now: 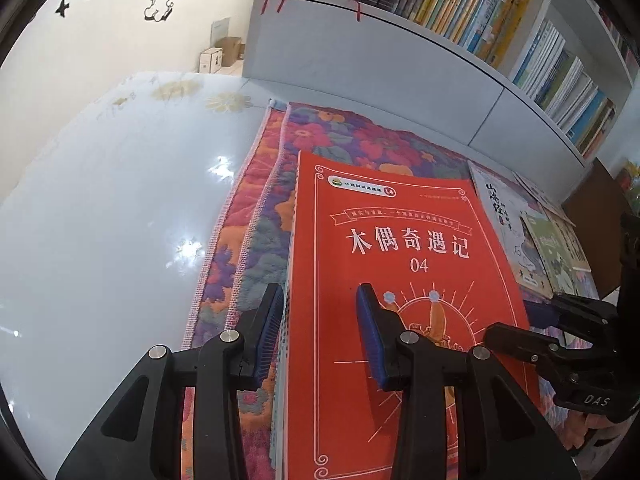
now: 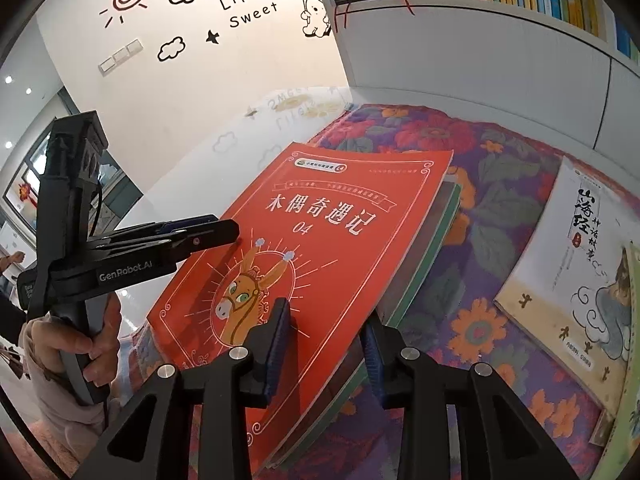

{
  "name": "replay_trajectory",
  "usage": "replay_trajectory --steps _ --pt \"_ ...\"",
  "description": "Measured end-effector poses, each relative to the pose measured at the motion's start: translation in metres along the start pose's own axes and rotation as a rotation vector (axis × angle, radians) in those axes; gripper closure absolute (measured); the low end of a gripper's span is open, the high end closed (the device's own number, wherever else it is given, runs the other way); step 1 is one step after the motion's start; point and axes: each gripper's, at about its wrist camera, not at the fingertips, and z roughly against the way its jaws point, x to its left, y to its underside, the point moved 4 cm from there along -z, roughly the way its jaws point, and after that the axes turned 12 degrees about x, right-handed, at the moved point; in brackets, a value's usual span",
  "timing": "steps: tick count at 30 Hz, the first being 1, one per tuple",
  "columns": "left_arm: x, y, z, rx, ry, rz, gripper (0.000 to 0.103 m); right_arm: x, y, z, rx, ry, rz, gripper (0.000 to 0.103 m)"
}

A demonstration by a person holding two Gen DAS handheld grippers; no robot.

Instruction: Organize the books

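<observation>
1. My left gripper (image 1: 320,320) sits at the left edge of the stack of books (image 2: 424,264). Its outer finger is right beside the stack's side and its inner finger is over the cover of the red book (image 1: 400,240) on top.
2. Its fingers are parted. Bare red cover shows across the gap between the pads, so I read them as released, not clenched on anything.
3. My right gripper (image 2: 326,332) is at the stack's right edge, nearer the bottom corner. One finger lies over the red cover just beside the donkey drawing, and the other is down along the stack's green-edged side.
4. These fingers are parted too, with the stack's edge between them. I see no squeeze on the books.
5. The red book lies face up, title readable, on the thicker books of the stack. Its far right corner curls up a little.
6. The stack rests on a flowered cloth (image 1: 340,136), which lies on a glossy white table (image 1: 120,200).
7. A white picture book (image 2: 560,272) lies flat on the cloth to the right, well apart from the stack, with another book overlapping its right side.
8. Behind the cloth stands a white bookshelf (image 1: 400,52) with rows of upright books.
9. In the right wrist view a hand (image 2: 80,344) grips the left gripper's handle.
</observation>
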Motion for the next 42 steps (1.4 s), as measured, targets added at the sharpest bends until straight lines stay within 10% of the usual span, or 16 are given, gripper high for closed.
replay_trajectory --steps 31,42 --pt "-0.005 -0.014 0.030 -0.101 -0.082 0.017 0.064 -0.026 0.017 0.020 0.026 -0.090 -0.111 0.049" --pt "-0.168 -0.042 0.058 -0.163 0.022 -0.192 0.064 -0.150 0.075 0.146 -0.164 0.028 -0.292 0.049"
